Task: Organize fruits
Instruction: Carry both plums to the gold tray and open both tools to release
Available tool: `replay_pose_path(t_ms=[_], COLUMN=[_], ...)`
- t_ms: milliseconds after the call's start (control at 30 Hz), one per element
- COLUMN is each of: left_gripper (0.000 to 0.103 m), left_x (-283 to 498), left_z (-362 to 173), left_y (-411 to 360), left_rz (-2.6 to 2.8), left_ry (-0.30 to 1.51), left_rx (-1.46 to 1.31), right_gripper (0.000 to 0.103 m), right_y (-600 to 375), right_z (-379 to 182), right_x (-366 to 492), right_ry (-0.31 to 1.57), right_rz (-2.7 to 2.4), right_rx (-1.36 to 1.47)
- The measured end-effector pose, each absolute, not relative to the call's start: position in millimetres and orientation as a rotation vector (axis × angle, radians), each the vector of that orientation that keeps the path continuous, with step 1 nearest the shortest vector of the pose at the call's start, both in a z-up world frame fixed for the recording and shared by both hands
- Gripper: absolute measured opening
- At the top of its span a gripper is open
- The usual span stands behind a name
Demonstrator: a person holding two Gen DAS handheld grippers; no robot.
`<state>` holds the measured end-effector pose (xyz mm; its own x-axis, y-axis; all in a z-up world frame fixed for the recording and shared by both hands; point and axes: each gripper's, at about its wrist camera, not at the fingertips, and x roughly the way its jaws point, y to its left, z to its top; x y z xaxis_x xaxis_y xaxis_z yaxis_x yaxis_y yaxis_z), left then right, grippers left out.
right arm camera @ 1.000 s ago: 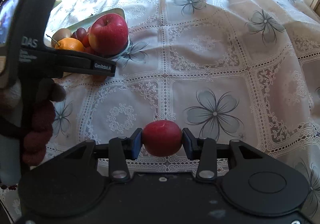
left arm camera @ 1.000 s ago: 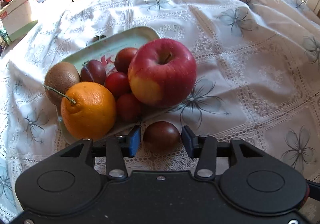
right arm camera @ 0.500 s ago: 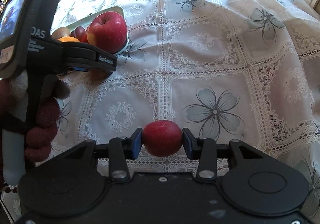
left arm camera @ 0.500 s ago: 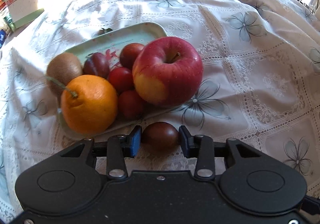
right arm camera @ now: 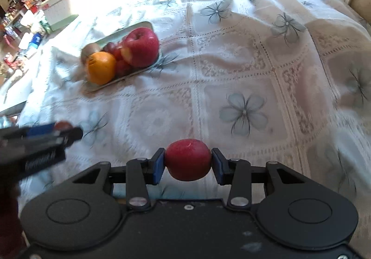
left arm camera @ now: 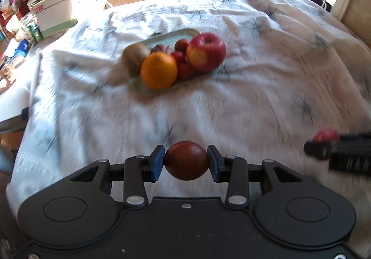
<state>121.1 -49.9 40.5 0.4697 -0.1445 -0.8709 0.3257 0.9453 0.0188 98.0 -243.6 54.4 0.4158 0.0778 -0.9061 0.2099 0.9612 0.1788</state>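
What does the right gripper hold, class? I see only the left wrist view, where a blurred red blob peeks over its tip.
Observer: In the right wrist view, the right gripper is shut on a bright red plum, both blue pads pressing its sides.
Operator: Is that plum on the tablecloth?
Observer: No. It hangs clear above the lace tablecloth.
Operator: My view of the tray is blurred. Where is its bare part?
Observer: The tray shows bare surface only at its far end, behind the apple.
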Motion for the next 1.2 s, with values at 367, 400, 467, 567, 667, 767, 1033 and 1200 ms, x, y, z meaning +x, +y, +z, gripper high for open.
replay_pose_path(t_ms=[367,400,467,567,667,767,1033,1200], left_gripper=[0.048,0.048,0.048,0.048,0.048,0.048,0.049,0.050], left_x=[19.9,15.1,6.9,-0.4,-3.0,-4.7,-9.8,-7.6], left_z=[26.0,23.6,18.1,9.9,4.0,-1.2,-0.2,1.2], left_y=[-4.5,-1.4,1.4,3.3,4.7,4.7,9.0,14.0], left_rz=[-0.262,-0.247,-0.220,-0.199,-0.183,-0.167,-0.123,-0.118], left_ry=[1.029,1.027,1.020,1.036,1.054,1.062,1.029,1.042], left_rx=[0.122,0.121,0.130,0.126,0.100,0.094,0.086,0.058], right_gripper=[0.043,0.043,0.043,0.043,0.043,0.043,0.043,0.043], right_y=[-186.0,-182.5,-179.1,-175.1,-170.6,-169.6,-165.8,-164.1], right_z=[67.8,66.4,63.3,55.2,41.2,30.1,21.5,24.4], right_x=[-11.9,-19.2,-27.0,-35.5,-38.2,-40.5,-42.8,-44.9], right_ry=[1.060,1.057,1.058,1.078,1.117,1.151,1.165,1.149], right_rz=[-0.019,-0.009,0.008,0.020,0.015,0.021,0.023,0.015], right_rx=[0.168,0.173,0.182,0.171,0.137,0.144,0.135,0.126])
